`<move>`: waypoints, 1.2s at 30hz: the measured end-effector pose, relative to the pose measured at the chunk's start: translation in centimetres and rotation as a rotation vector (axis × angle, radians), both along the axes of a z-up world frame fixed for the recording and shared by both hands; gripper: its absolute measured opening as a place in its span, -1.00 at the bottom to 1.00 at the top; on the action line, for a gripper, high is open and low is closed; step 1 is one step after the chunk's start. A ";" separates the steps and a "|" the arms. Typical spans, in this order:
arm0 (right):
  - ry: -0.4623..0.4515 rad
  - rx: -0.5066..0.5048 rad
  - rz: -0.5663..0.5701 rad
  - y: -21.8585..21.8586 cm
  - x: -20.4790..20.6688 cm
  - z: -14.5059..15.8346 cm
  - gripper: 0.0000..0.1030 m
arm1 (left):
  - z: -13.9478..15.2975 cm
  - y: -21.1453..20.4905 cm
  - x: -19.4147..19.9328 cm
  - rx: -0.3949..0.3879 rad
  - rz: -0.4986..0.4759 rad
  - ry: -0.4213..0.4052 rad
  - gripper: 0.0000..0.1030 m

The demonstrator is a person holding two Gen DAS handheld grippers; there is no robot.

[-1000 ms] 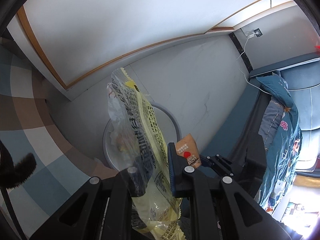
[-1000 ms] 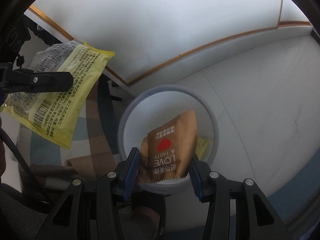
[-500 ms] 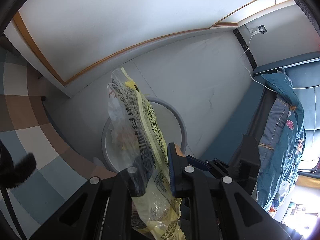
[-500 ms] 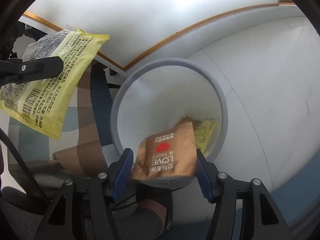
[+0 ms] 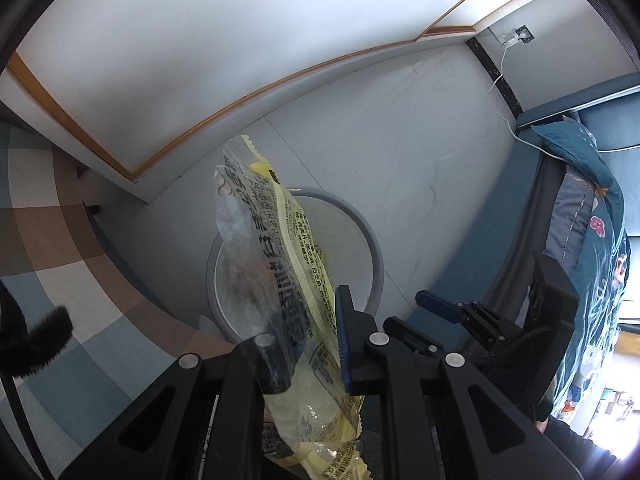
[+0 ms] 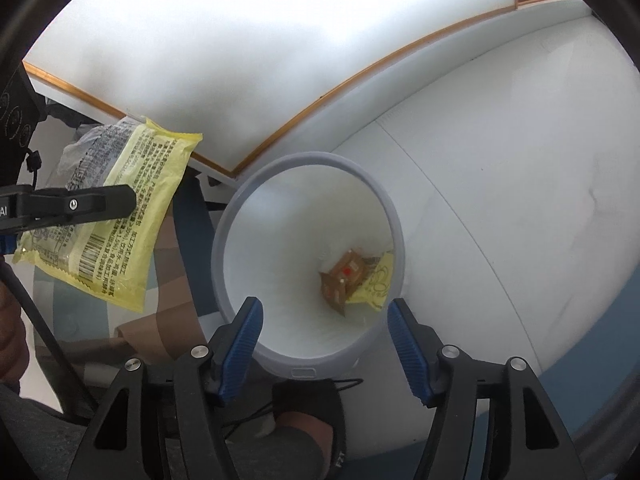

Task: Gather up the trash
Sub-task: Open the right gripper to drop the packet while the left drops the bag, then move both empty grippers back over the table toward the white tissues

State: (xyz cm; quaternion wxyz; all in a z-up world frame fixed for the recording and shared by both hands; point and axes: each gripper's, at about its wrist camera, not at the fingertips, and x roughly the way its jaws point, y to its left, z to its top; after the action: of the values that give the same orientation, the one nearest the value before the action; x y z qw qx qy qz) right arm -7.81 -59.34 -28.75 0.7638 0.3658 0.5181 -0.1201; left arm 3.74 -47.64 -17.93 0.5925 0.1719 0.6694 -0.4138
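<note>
Bin point(image 6: 394, 232) is sitting on pale floor, round, smooth grey rim, white inside. Yellow wrapper point(image 5: 280, 280) is hanging crinkly, printed film with a clear patch and serrated end, above and beside the rim. Left tongs point(image 5: 308, 344) are clamping it, nearly closed. Right tongs point(image 6: 322, 340) are opening wide over the bin, nothing between them. Brown packet point(image 6: 343, 278) is lying at the bottom on a yellow scrap. Step: dropping trash; next, likely centre the wrapper over the opening, then release.
</note>
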 end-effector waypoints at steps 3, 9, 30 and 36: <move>-0.010 -0.014 -0.039 -0.7 -1.0 0.9 0.34 | -0.3 -0.2 0.0 0.015 -0.001 -0.001 -0.81; -0.020 -0.039 -0.075 -1.6 -1.8 1.7 0.38 | -1.2 -0.3 -0.5 0.066 -0.047 0.009 -0.75; -0.140 -0.137 -0.090 -0.8 -1.6 8.0 0.46 | 7.1 5.5 0.5 -0.030 0.155 -0.390 -0.13; -0.217 -0.209 -0.085 -0.4 -1.3 13.3 0.49 | 11.4 9.4 0.3 -0.103 0.284 -0.481 0.18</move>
State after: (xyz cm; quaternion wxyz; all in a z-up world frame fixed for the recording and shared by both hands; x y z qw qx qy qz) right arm -9.09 -59.79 -15.40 0.8435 0.3168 0.4010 -0.1654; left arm 4.08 -38.27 -6.48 0.7946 0.1392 0.5048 -0.3074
